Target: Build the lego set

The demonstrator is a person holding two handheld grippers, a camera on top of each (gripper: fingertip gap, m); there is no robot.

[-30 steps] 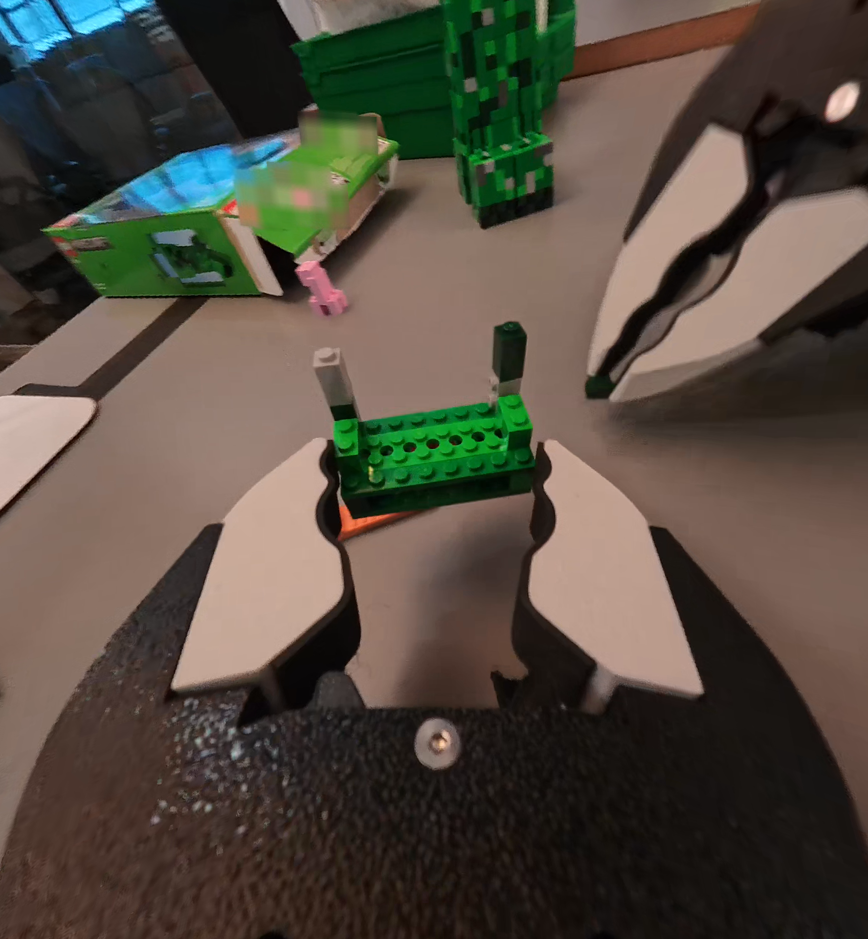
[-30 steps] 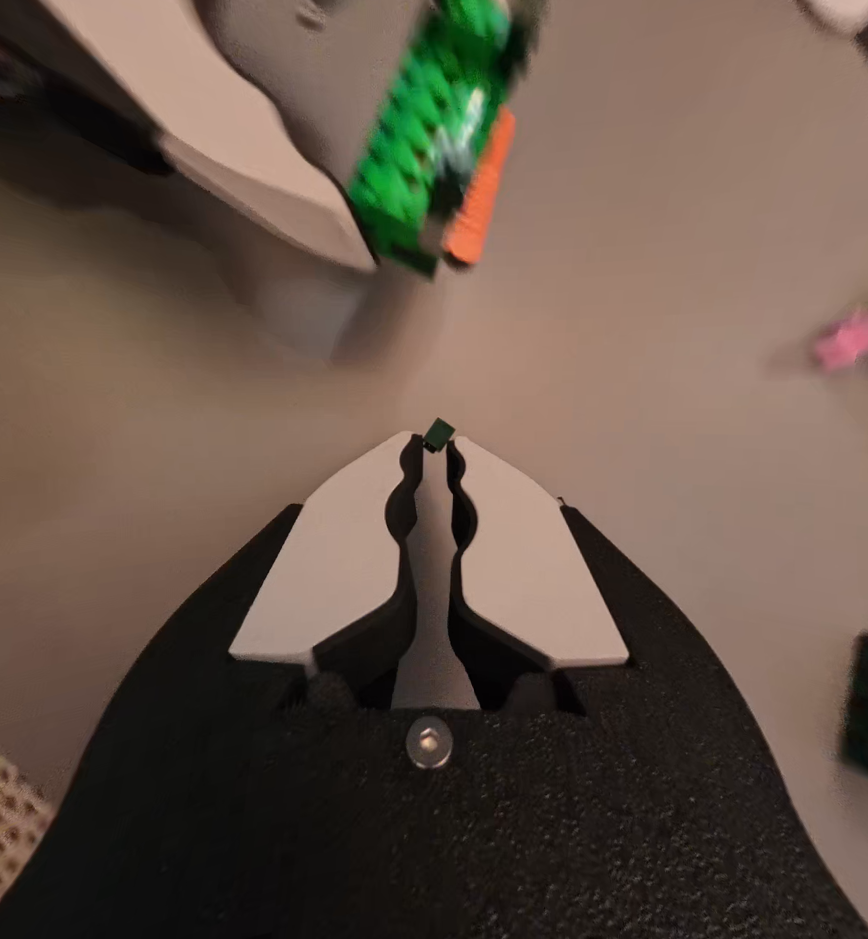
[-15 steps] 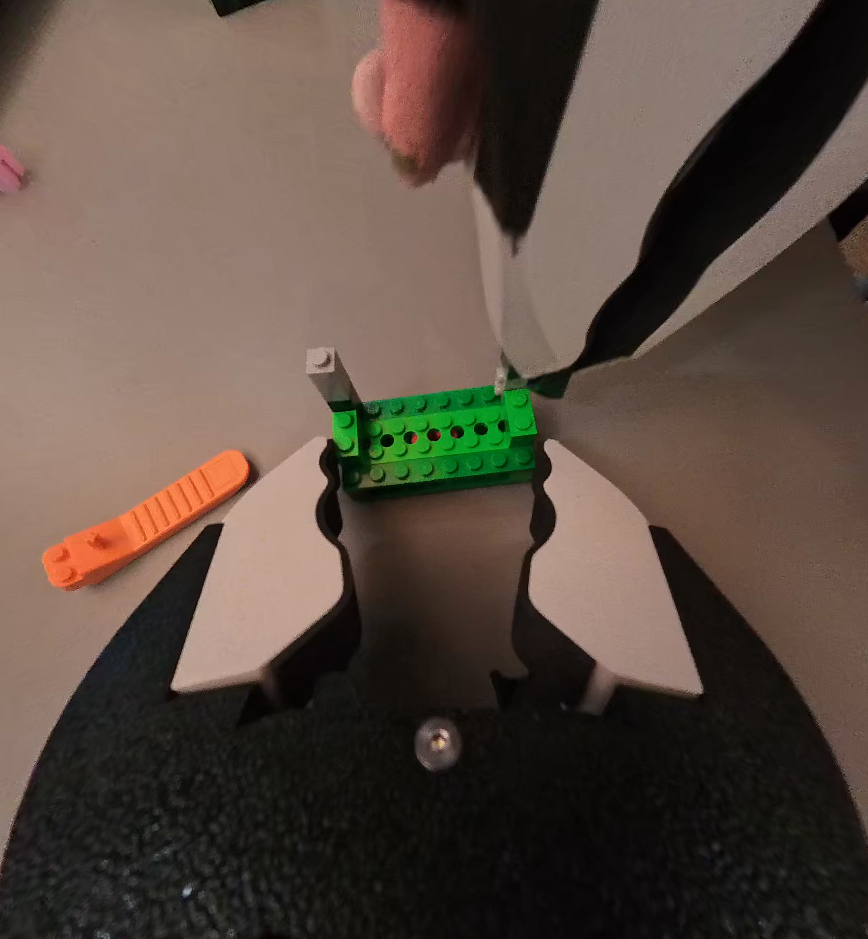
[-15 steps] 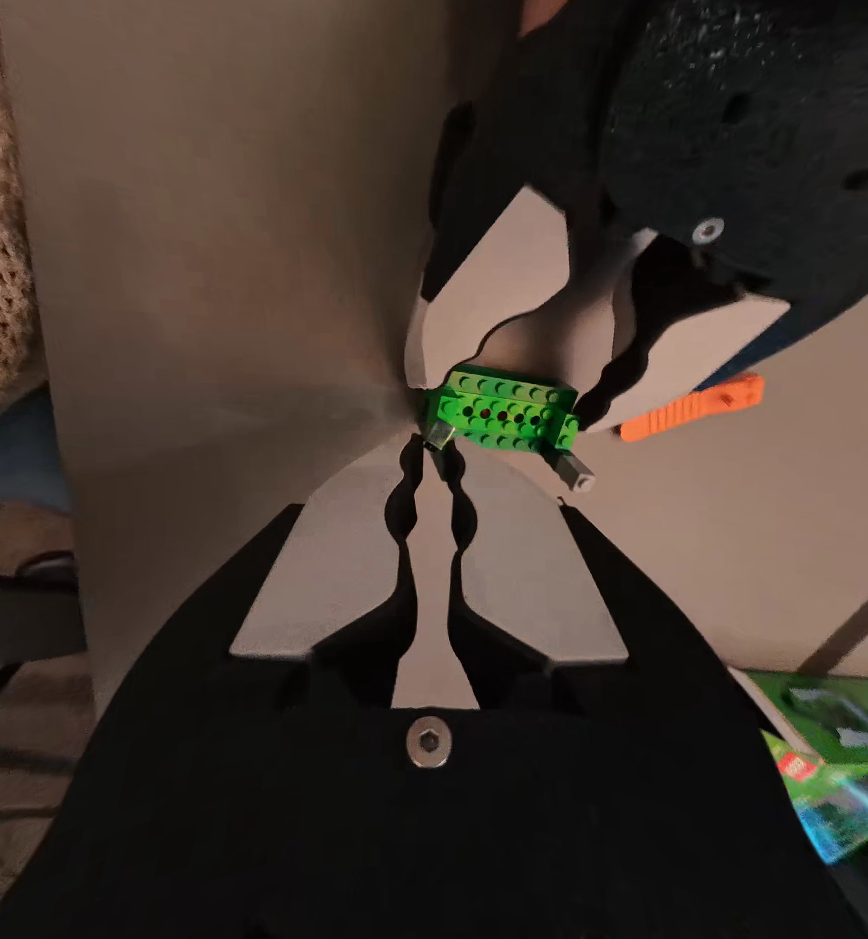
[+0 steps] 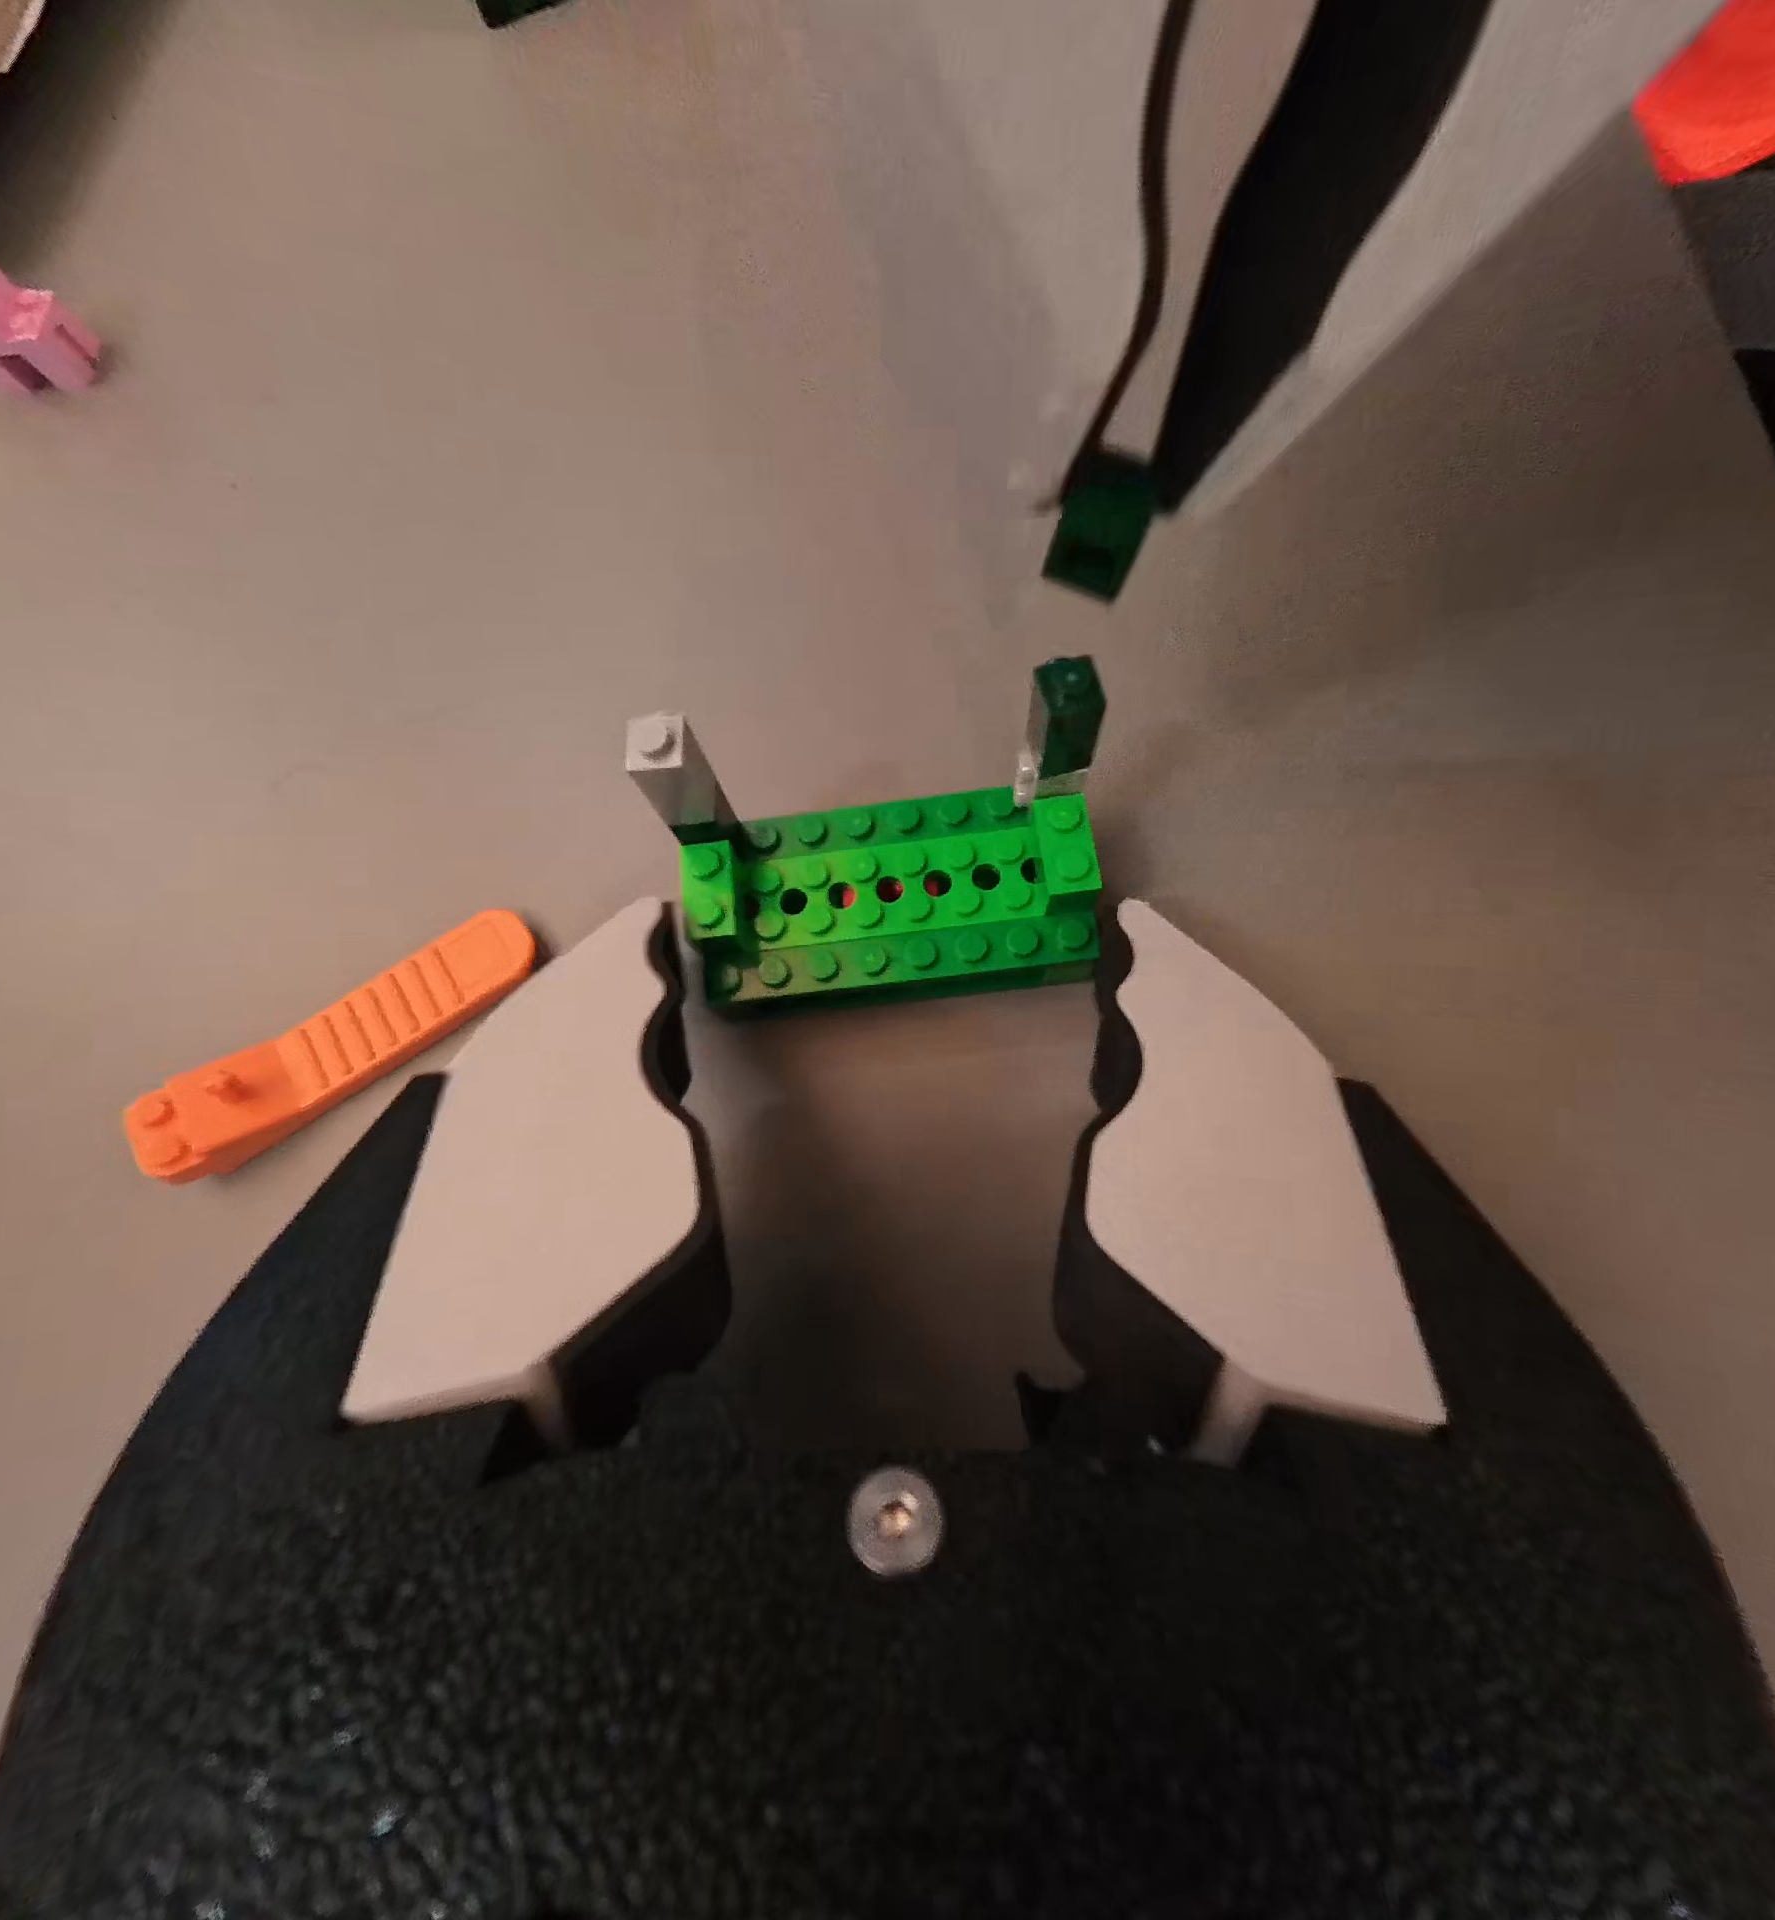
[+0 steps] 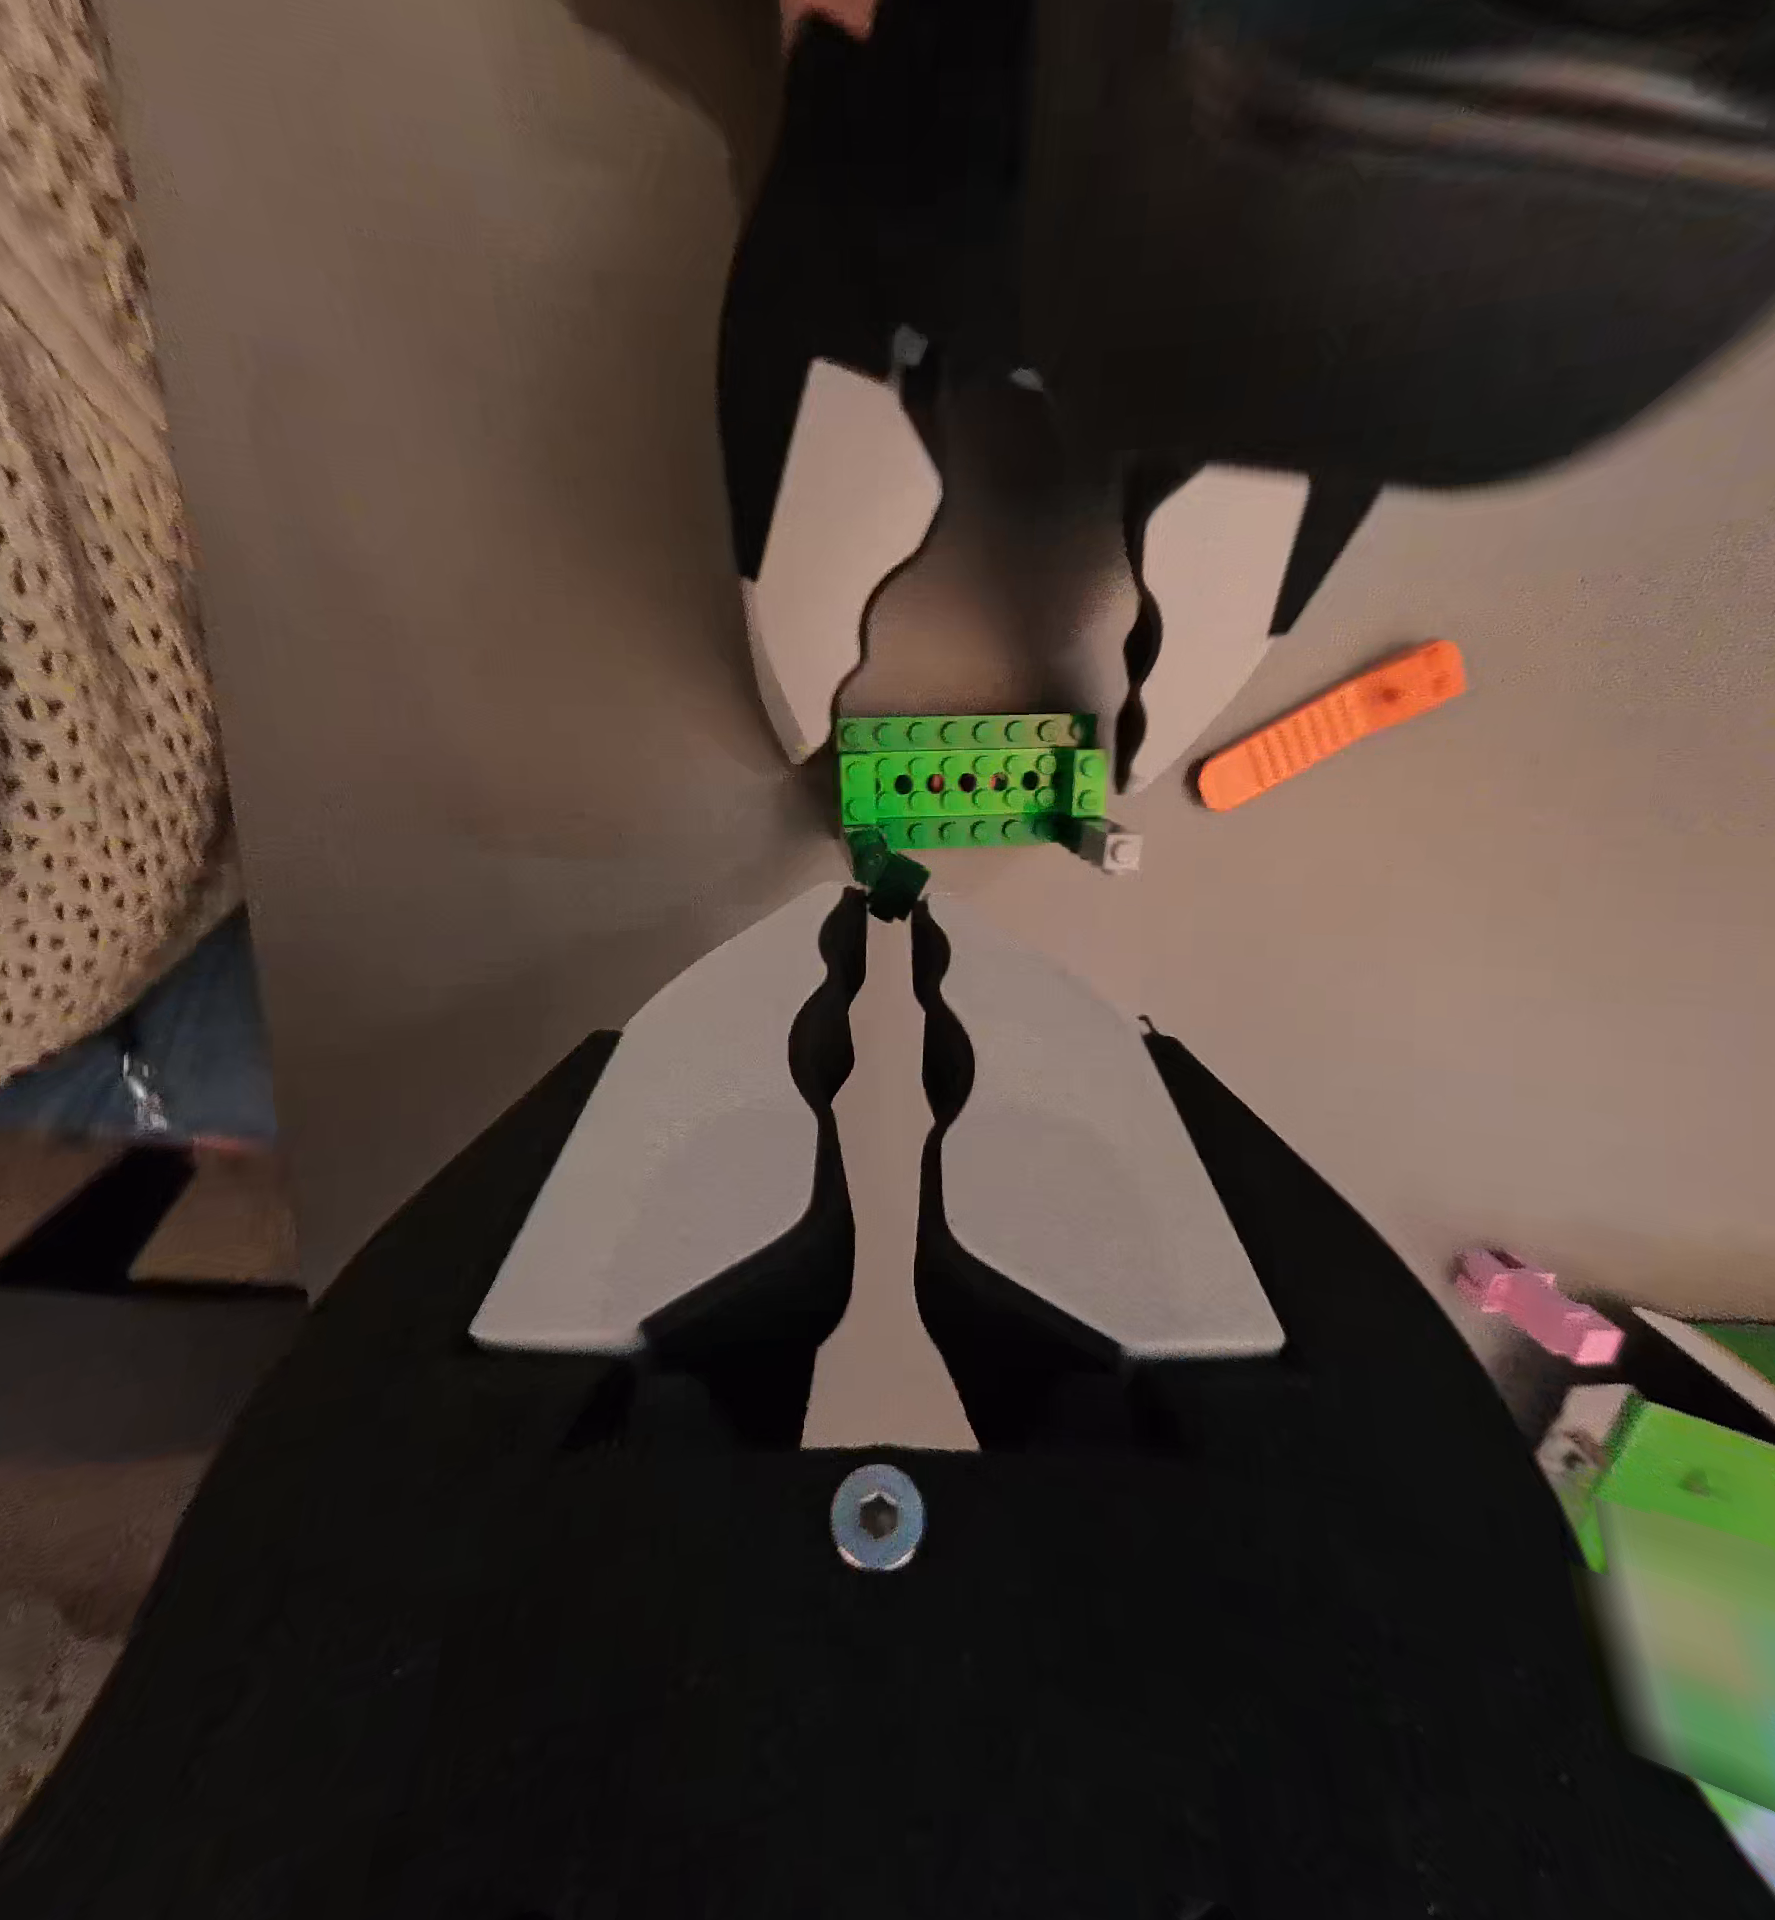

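The bright green lego assembly sits between the fingertips of my left gripper, which is shut on its two ends. A grey post stands on its left end and a dark green post on its right end. My right gripper is shut on a small dark green brick. In the left wrist view this brick hangs a short way above the dark green post, apart from it. The assembly also shows in the right wrist view, just past my right fingertips.
An orange brick separator lies on the grey table left of my left gripper. A pink lego figure lies at the far left. A green set box and a person's knit sleeve show in the right wrist view.
My right gripper has drawn back from the dark green post with the small brick still in it, so the post shows again. The left gripper still holds the assembly.
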